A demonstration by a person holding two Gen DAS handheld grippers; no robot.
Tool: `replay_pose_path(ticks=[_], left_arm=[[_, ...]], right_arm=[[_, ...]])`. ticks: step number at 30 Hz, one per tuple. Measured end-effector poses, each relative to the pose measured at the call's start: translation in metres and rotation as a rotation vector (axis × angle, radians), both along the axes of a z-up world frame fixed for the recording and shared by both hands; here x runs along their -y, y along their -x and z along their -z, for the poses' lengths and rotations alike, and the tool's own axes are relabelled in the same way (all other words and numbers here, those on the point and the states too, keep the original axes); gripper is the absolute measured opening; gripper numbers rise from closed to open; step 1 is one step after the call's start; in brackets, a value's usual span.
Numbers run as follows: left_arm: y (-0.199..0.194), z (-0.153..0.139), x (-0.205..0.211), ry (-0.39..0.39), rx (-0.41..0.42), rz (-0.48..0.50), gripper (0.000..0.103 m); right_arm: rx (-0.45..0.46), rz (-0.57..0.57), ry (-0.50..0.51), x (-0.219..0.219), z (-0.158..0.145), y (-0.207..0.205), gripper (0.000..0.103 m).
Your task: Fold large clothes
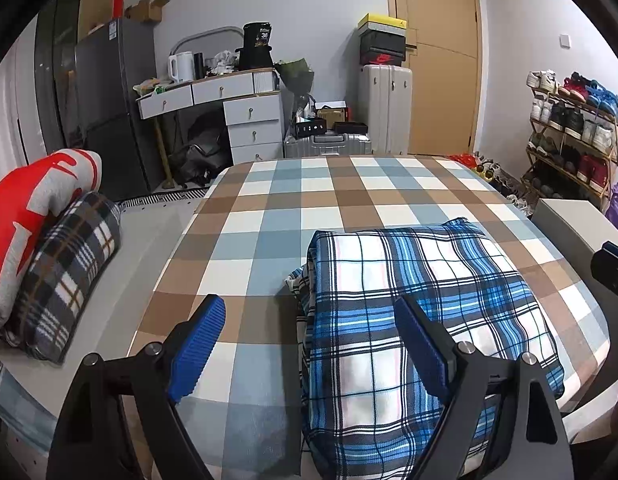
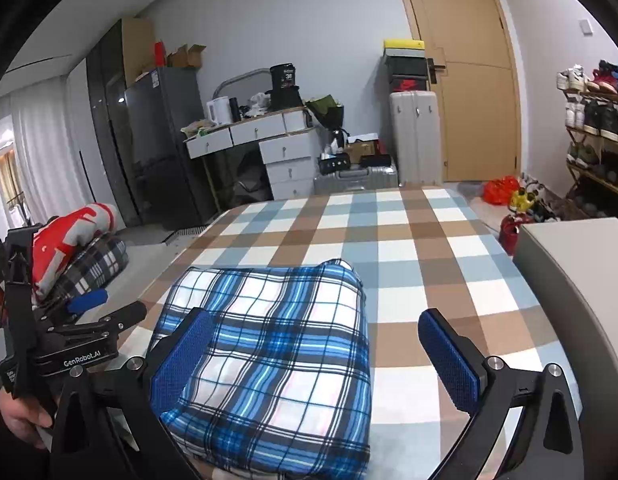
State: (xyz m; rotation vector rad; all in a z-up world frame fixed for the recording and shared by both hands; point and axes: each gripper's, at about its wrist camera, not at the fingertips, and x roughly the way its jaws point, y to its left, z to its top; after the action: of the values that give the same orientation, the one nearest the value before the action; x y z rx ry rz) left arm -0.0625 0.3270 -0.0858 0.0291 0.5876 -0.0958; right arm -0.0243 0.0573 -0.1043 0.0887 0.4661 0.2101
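Note:
A blue and white plaid garment [image 1: 421, 320] lies folded into a thick rectangle on the checked bed cover [image 1: 293, 208]. My left gripper [image 1: 309, 344] is open and empty just above the bed, its right finger over the garment's left part. In the right wrist view the same garment [image 2: 277, 352] lies low and left of centre. My right gripper [image 2: 315, 356] is open and empty, its left finger over the garment's left edge. The left gripper's body shows at the left edge of the right wrist view [image 2: 81, 344].
Folded clothes are stacked at the left: a red and grey one [image 1: 29, 220] on a dark plaid one [image 1: 69, 272]. A grey box [image 2: 577, 292] stands at the bed's right side. Beyond the bed are a desk [image 1: 229, 120], suitcases [image 1: 385, 108], a door and a shoe rack [image 1: 573, 132].

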Motion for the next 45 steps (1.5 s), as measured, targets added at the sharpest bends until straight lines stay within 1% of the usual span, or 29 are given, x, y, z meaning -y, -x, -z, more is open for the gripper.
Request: replay_pose_path(ticks=[8, 12, 14, 16, 18, 21, 22, 23, 25, 27, 29, 31, 32, 33, 34, 36, 37, 39, 40, 41, 42, 43, 45], left_arm=[[0.0, 0.0, 0.001, 0.004, 0.002, -0.002, 0.084], [-0.005, 0.003, 0.002, 0.005, -0.026, 0.002, 0.084], [-0.01, 0.007, 0.001, 0.009, -0.059, 0.005, 0.084], [-0.016, 0.011, 0.0, 0.001, -0.089, -0.001, 0.084], [-0.022, 0.016, 0.001, -0.012, -0.122, 0.006, 0.084], [-0.036, 0.029, 0.002, -0.009, -0.227, 0.023, 0.084], [-0.042, 0.035, 0.0, 0.015, -0.269, 0.034, 0.084], [-0.045, 0.039, -0.001, 0.035, -0.3, 0.047, 0.084], [-0.053, 0.046, -0.005, 0.081, -0.363, 0.06, 0.084], [-0.061, 0.054, -0.015, 0.167, -0.432, 0.069, 0.084], [-0.064, 0.058, -0.022, 0.243, -0.48, 0.078, 0.084], [-0.067, 0.065, -0.029, 0.332, -0.549, 0.098, 0.084], [-0.069, 0.07, -0.03, 0.377, -0.591, 0.116, 0.084], [-0.071, 0.072, -0.032, 0.397, -0.609, 0.12, 0.084], [-0.07, 0.072, -0.031, 0.402, -0.61, 0.133, 0.085], [-0.07, 0.07, -0.026, 0.383, -0.613, 0.17, 0.088], [-0.07, 0.07, -0.024, 0.372, -0.614, 0.189, 0.088], [-0.071, 0.07, -0.022, 0.38, -0.62, 0.194, 0.088], [-0.074, 0.07, -0.02, 0.376, -0.628, 0.206, 0.091], [-0.075, 0.07, -0.016, 0.364, -0.639, 0.23, 0.092], [-0.08, 0.07, -0.015, 0.351, -0.645, 0.247, 0.094], [-0.08, 0.07, -0.013, 0.342, -0.65, 0.256, 0.094], [-0.082, 0.07, -0.009, 0.347, -0.661, 0.285, 0.094]], right_arm=[[0.002, 0.016, -0.014, 0.004, -0.001, 0.001, 0.103], [-0.03, 0.015, -0.025, 0.006, 0.003, -0.004, 0.103], [-0.078, 0.009, -0.043, 0.008, 0.008, -0.012, 0.103], [-0.162, 0.015, -0.071, 0.012, 0.019, -0.025, 0.103], [-0.248, -0.006, -0.105, 0.017, 0.032, -0.041, 0.103], [-0.38, -0.022, -0.145, 0.027, 0.057, -0.067, 0.103], [-0.427, -0.036, -0.174, 0.032, 0.066, -0.076, 0.103], [-0.451, -0.039, -0.199, 0.034, 0.072, -0.08, 0.103], [-0.544, -0.098, -0.269, 0.035, 0.088, -0.093, 0.103], [-0.578, -0.117, -0.291, 0.032, 0.094, -0.098, 0.103], [-0.572, -0.129, -0.299, 0.03, 0.092, -0.097, 0.103], [-0.596, -0.168, -0.331, 0.027, 0.093, -0.1, 0.103], [-0.623, -0.184, -0.358, 0.026, 0.095, -0.103, 0.103], [-0.638, -0.206, -0.384, 0.025, 0.096, -0.105, 0.1], [-0.645, -0.222, -0.397, 0.023, 0.096, -0.107, 0.096], [-0.667, -0.233, -0.405, 0.021, 0.097, -0.111, 0.095], [-0.67, -0.24, -0.403, 0.021, 0.098, -0.111, 0.093], [-0.667, -0.242, -0.38, 0.021, 0.098, -0.112, 0.076], [-0.663, -0.239, -0.37, 0.022, 0.098, -0.112, 0.069], [-0.66, -0.24, -0.371, 0.023, 0.098, -0.112, 0.066], [-0.661, -0.247, -0.369, 0.023, 0.098, -0.113, 0.06], [-0.659, -0.25, -0.363, 0.022, 0.099, -0.112, 0.057], [-0.653, -0.253, -0.363, 0.023, 0.099, -0.111, 0.055]])
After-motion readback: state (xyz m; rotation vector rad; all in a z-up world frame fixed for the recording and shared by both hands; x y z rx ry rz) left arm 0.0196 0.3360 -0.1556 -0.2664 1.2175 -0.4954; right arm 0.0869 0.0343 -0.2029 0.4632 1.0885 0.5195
